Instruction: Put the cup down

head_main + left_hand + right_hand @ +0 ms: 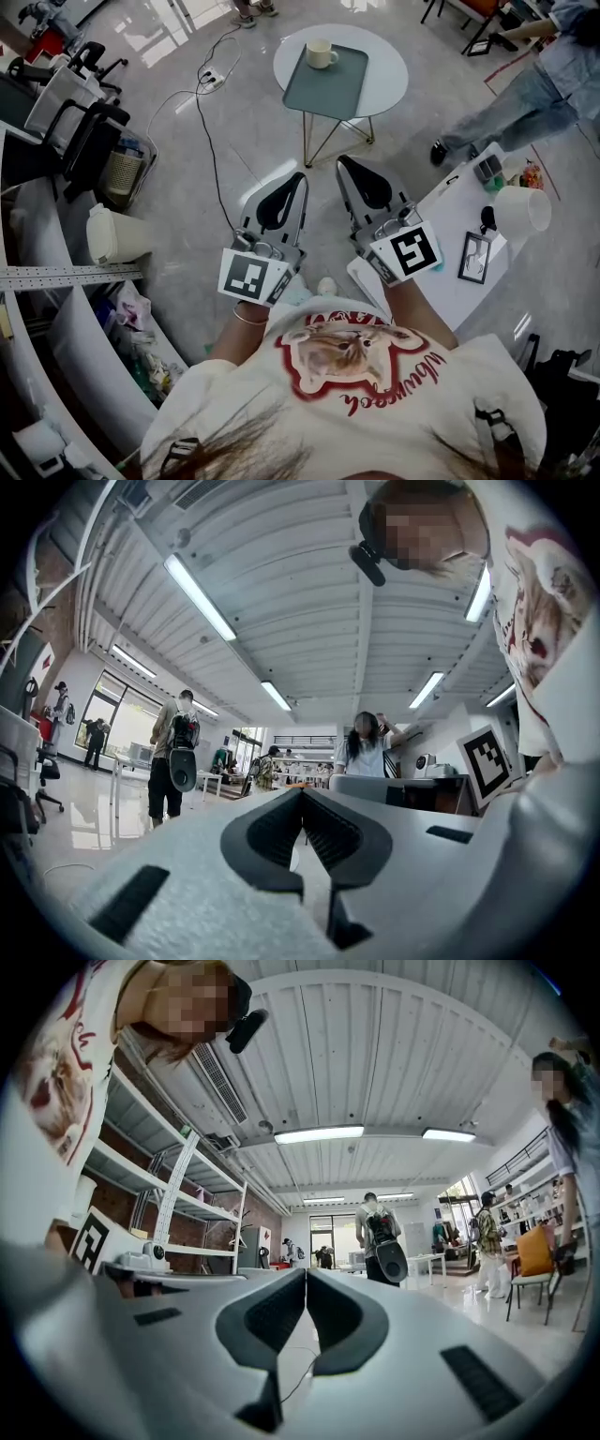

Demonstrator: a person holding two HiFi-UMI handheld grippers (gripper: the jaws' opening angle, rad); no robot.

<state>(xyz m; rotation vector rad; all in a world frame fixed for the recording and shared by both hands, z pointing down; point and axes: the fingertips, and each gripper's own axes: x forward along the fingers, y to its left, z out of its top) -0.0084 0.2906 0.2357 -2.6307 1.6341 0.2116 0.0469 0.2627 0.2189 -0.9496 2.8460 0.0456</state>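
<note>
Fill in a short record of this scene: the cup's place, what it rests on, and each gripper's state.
cup: upright on the tray
tray: grey-green, on the round white table
left gripper: jaws together, empty, well short of the cup
right gripper: jaws together, empty, well short of the cup
task status: cup already set down

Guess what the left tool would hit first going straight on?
Likely nothing close: the left tool points about level, probably passing above the low round table, though depth is unclear.
</note>
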